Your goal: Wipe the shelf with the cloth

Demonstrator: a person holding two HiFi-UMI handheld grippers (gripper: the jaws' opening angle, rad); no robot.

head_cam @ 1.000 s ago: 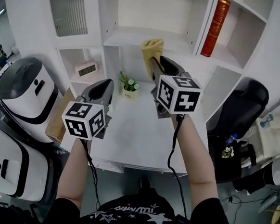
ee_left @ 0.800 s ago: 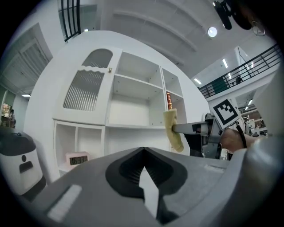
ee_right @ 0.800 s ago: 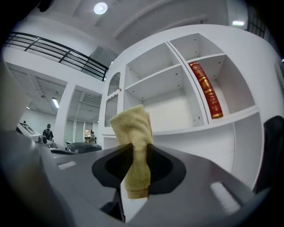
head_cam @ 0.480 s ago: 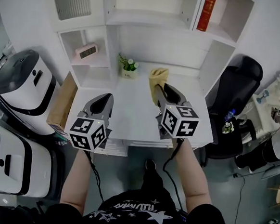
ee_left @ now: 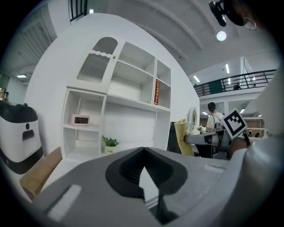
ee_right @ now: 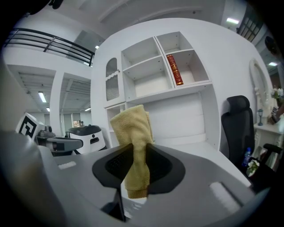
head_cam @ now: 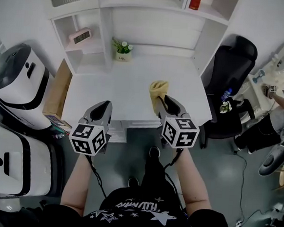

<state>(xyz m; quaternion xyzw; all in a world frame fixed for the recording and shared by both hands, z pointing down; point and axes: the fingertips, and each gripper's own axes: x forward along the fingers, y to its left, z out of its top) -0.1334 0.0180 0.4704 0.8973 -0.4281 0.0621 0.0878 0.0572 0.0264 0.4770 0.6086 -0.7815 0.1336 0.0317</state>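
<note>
Yellow cloth (head_cam: 158, 89) stands upright, clamped between the jaws of the right hand-held gripper (head_cam: 159, 102). We see it above the front part of the white surface (head_cam: 105, 78), well apart from the shelf (head_cam: 155, 3). The left hand-held gripper (head_cam: 101, 110) has its jaws together at the tips and holds nothing.

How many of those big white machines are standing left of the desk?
2. The far white machine stands by the desk's left side. The near white machine is in front of it, at the head view's lower left. Others might be out of frame.
</note>
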